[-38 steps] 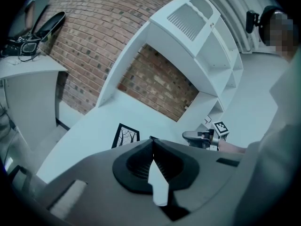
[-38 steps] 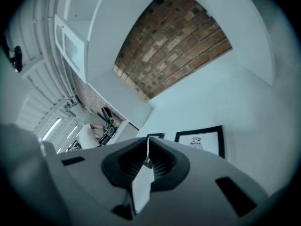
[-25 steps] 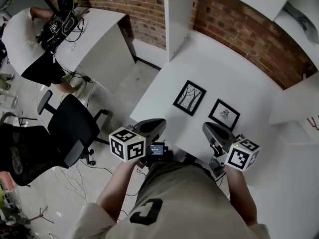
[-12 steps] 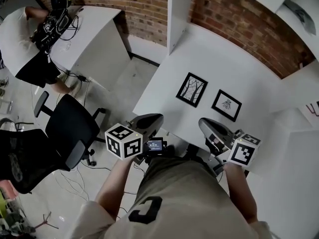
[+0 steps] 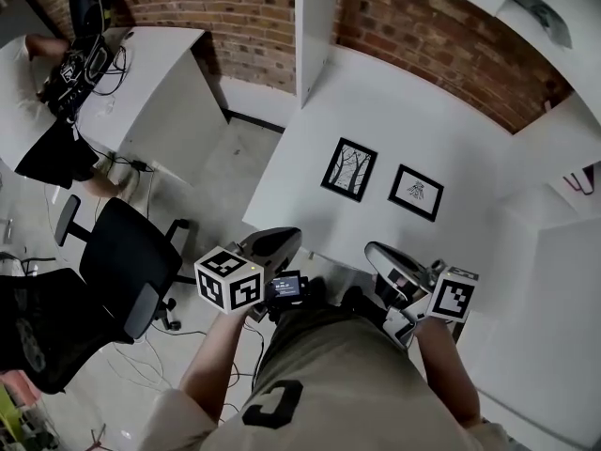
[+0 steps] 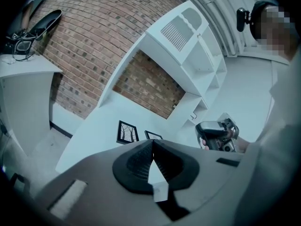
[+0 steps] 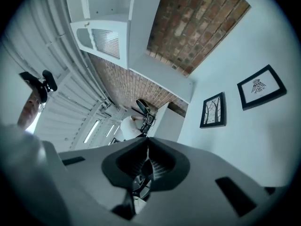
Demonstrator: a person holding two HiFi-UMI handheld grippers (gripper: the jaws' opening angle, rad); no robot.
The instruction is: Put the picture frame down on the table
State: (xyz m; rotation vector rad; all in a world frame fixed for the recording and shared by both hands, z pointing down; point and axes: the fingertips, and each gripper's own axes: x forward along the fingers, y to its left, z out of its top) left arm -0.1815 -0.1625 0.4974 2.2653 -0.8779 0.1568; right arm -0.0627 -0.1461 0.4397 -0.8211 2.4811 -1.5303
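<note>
Two black picture frames lie flat on the white table [image 5: 310, 148]: one with a tree drawing [image 5: 348, 169] and a smaller one [image 5: 416, 193] to its right. The left gripper view shows the tree frame [image 6: 126, 132] and the smaller frame [image 6: 153, 135] ahead, and the right gripper view shows them too [image 7: 214, 110], [image 7: 261, 86]. My left gripper [image 5: 286, 238] hovers at the table's near edge, shut and empty [image 6: 153, 142]. My right gripper [image 5: 376, 250] is beside it, also shut with nothing in it [image 7: 148, 147]. Neither touches a frame.
A black office chair [image 5: 122, 252] stands on the floor at the left. Behind it is another white desk [image 5: 150, 64] with a person [image 5: 38, 92] at it. A white column [image 5: 315, 26] and brick wall [image 5: 423, 36] back the table; white shelving [image 5: 554, 148] stands at the right.
Both grippers have drawn back from the frames toward the table's near edge. The right gripper has rolled. Both stay shut and empty.
</note>
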